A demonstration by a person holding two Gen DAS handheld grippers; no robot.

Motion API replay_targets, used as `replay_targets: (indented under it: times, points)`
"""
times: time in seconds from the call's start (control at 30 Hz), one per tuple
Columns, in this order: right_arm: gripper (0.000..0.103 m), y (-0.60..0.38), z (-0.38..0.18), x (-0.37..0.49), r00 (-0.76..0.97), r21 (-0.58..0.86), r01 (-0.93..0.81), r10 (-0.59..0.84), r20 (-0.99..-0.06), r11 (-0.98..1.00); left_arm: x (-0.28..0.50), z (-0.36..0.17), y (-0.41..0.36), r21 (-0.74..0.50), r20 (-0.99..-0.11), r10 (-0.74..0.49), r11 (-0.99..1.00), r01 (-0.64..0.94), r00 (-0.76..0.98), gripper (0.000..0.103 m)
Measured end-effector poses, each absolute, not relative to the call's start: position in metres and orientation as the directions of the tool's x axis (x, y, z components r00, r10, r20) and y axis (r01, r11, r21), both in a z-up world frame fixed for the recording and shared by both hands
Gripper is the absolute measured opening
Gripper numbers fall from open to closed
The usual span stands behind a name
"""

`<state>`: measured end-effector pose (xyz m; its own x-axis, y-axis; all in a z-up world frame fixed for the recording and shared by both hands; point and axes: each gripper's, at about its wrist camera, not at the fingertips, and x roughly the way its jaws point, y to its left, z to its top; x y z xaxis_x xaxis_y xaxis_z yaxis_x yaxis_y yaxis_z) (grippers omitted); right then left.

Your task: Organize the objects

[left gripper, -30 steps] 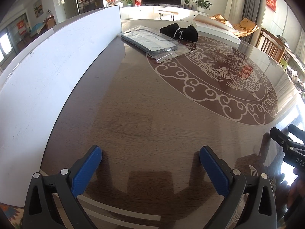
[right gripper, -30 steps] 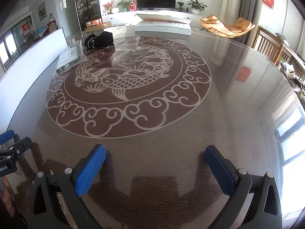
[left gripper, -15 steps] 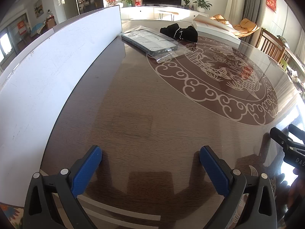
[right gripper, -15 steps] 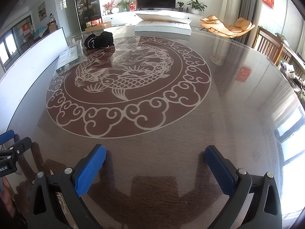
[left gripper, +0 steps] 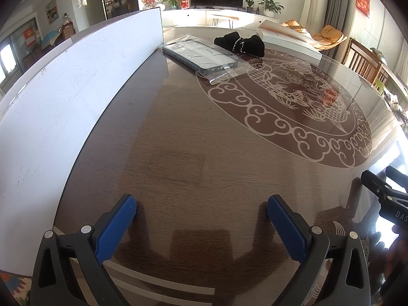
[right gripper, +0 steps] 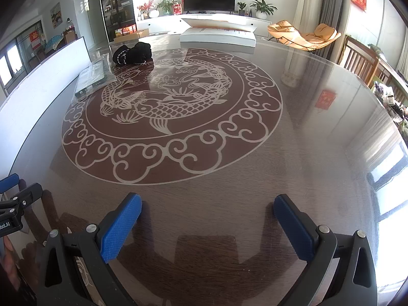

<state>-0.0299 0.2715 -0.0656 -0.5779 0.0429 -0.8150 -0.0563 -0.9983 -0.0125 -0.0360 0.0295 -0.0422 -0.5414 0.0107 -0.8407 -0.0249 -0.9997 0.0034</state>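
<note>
A grey flat item in a clear plastic bag (left gripper: pixel 201 57) lies at the far side of the round brown table (left gripper: pixel 178 153), next to a black bundle of cloth with a white cord (left gripper: pixel 239 43). Both also show in the right wrist view, the bag (right gripper: pixel 93 77) and the black bundle (right gripper: pixel 134 53). My left gripper (left gripper: pixel 201 211) is open and empty, low over the near table edge. My right gripper (right gripper: pixel 207 211) is open and empty, to the right of the left one. Both objects are far ahead of the grippers.
A long white board (left gripper: pixel 63 97) stands along the table's left side. A flat white box (right gripper: pixel 216 38) lies at the far edge. A fish and cloud pattern (right gripper: pixel 170 112) covers the table's middle. Wooden chairs (right gripper: pixel 362 63) stand at the right.
</note>
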Motion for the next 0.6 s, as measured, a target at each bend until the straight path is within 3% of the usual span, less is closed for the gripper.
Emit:
replay_targets:
  times: [0.5,0.6]
  points:
    - [0.103,0.272,-0.065,-0.031,-0.578,-0.007,-0.05,0.034,-0.815,-0.999,-0.037,-0.041,0.029,0.004,-0.839,0.01,-1.0,-0.025,-0.544,0.103]
    - [0.103,0.265,-0.065,-0.045,-0.573,0.013,0.053,-0.041,-0.819,-0.999,-0.037,-0.04,0.029,0.003,-0.837,0.01,-1.0,-0.024,-0.547,0.103]
